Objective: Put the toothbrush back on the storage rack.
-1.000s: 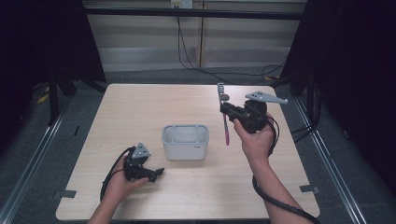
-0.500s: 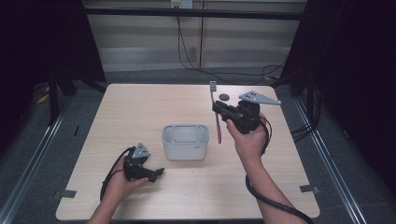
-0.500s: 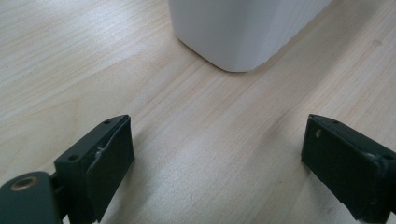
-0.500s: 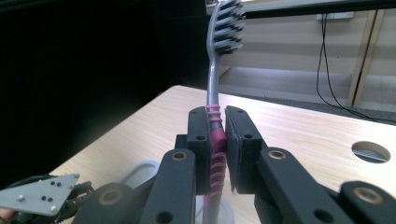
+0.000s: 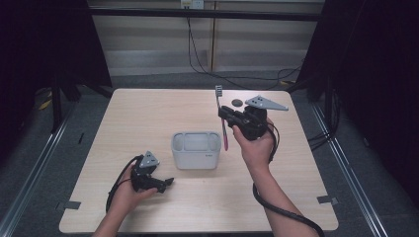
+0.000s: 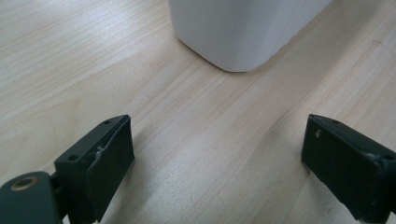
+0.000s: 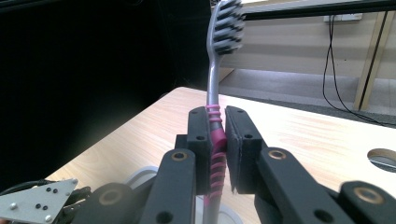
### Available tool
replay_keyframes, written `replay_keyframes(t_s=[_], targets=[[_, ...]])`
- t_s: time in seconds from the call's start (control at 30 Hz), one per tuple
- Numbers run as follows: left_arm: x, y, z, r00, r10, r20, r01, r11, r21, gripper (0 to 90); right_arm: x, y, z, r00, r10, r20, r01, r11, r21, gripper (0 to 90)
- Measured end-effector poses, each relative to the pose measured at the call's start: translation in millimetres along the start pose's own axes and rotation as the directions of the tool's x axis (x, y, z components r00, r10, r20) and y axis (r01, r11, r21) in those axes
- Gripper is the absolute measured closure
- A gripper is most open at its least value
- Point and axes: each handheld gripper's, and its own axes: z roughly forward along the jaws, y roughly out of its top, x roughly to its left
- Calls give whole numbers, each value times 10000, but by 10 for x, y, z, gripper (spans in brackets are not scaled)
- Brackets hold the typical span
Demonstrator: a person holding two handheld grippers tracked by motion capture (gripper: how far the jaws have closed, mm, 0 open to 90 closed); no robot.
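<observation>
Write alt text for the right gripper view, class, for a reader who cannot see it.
A toothbrush stands upright, bristles at the top, clamped at its pink ribbed grip between the two black jaws of the right tool. Behind it stretches a light wooden table, with a dark curtain to the left and a pale wall with hanging cables beyond.

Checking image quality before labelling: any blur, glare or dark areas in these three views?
High view: table evenly lit, surroundings near black. Left gripper view: bin close and soft, sheen on the wood. Right gripper view: toothbrush bristles slightly blurred, left half of the frame black.
</observation>
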Motion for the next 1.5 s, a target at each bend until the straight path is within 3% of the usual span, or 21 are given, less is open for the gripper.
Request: replay_keyframes(t_s=[0.83, 1.5], targets=[[3, 1, -2, 10000, 6, 53, -6, 10000, 32, 88, 57, -30, 313, 9998, -204, -49, 205, 9998, 88, 813], [4, 1, -3, 10000, 53, 8, -53, 10000, 42, 88, 56, -204, 450, 9998, -165, -141, 171, 9991, 391, 812]])
